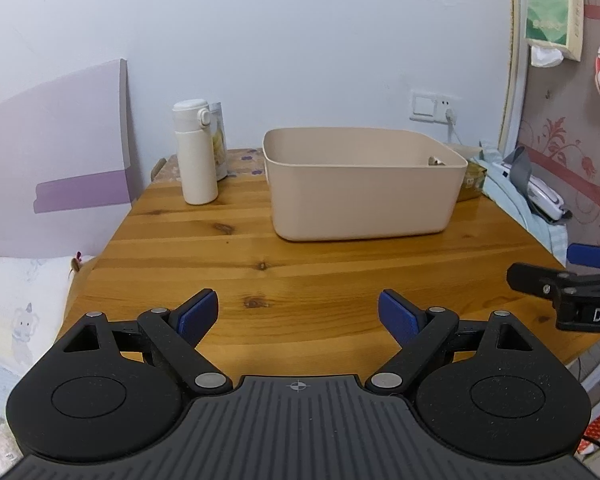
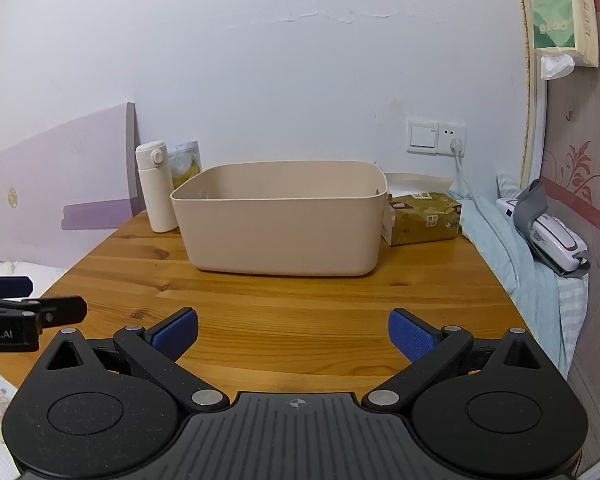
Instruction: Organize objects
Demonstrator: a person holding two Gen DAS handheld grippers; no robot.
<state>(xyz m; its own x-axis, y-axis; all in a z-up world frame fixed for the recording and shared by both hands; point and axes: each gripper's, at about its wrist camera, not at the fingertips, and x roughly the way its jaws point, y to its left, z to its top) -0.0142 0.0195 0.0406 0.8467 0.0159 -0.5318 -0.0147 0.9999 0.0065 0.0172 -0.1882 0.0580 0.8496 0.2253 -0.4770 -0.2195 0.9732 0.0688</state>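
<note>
A beige plastic bin (image 1: 360, 196) (image 2: 280, 228) stands on the wooden table (image 1: 260, 248) (image 2: 300, 300) toward the back; a small object shows just above its far right rim, and the inside is otherwise hidden. Left of the bin is a white flask (image 1: 196, 152) (image 2: 156, 188), upright. My left gripper (image 1: 298, 316) hovers open over the table's near edge, nothing between its blue pads. My right gripper (image 2: 293, 334) is open too, also empty, beside the left one. A gold tissue pack (image 2: 424, 220) lies right of the bin.
A clear pouch (image 2: 186, 162) leans on the wall behind the flask. Light blue cloth (image 2: 512, 248) and a white device (image 2: 552, 240) sit along the right edge. A wall socket with a plugged cable (image 2: 456, 148) is behind. A bed (image 1: 20, 304) lies to the left.
</note>
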